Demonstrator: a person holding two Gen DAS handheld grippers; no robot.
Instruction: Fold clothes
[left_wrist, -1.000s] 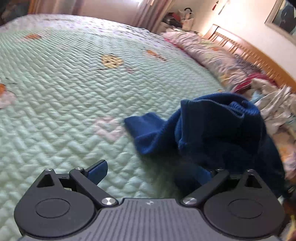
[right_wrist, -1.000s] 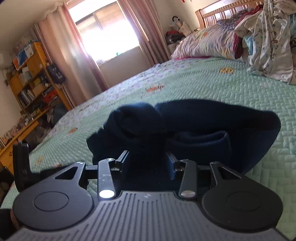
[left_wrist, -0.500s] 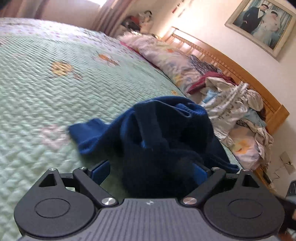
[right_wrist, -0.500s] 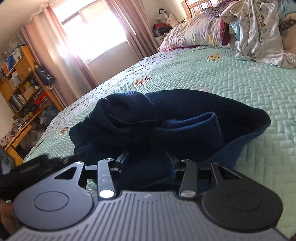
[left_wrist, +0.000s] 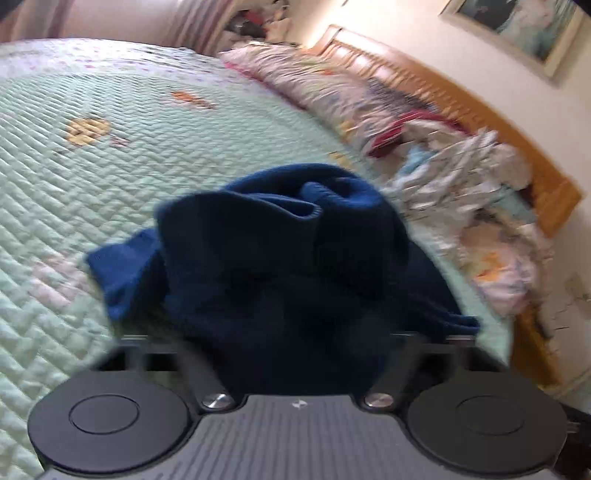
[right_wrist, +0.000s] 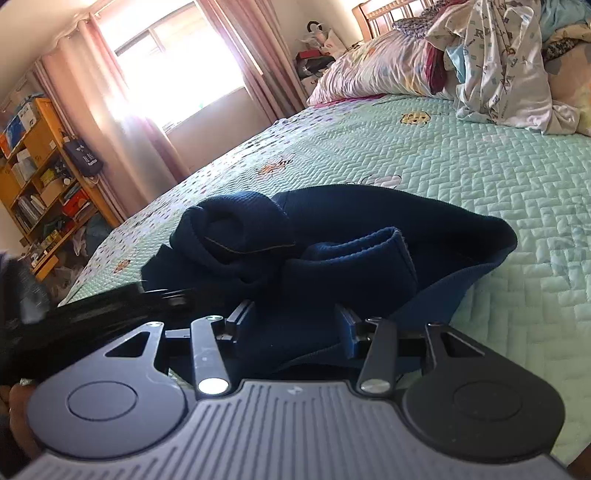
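A dark blue knit sweater (left_wrist: 280, 258) lies crumpled on the pale green quilted bed (left_wrist: 110, 166). My left gripper (left_wrist: 295, 332) is pushed into its near edge. The jaws are closing on the bunched cloth, which covers the fingertips. In the right wrist view the sweater (right_wrist: 351, 221) shows a rolled cuff and a folded band. My right gripper (right_wrist: 293, 321) sits at its near hem. Its jaws are opening slightly, and the cloth still fills the gap between the fingers (right_wrist: 240, 317). The left gripper (right_wrist: 173, 297) shows as a black blur at the sweater's left side.
Pillows and a heap of loose clothes (left_wrist: 461, 177) lie along the wooden headboard (left_wrist: 461, 110); the same heap (right_wrist: 498, 66) is at the far right. The bed's edge (left_wrist: 509, 332) drops off close to the sweater. A bookshelf (right_wrist: 37, 177) and curtains (right_wrist: 122, 122) stand beyond the bed.
My left gripper moved onto the sweater and drew its wide jaws in around the cloth. The right gripper stayed put, its fingers a little further apart.
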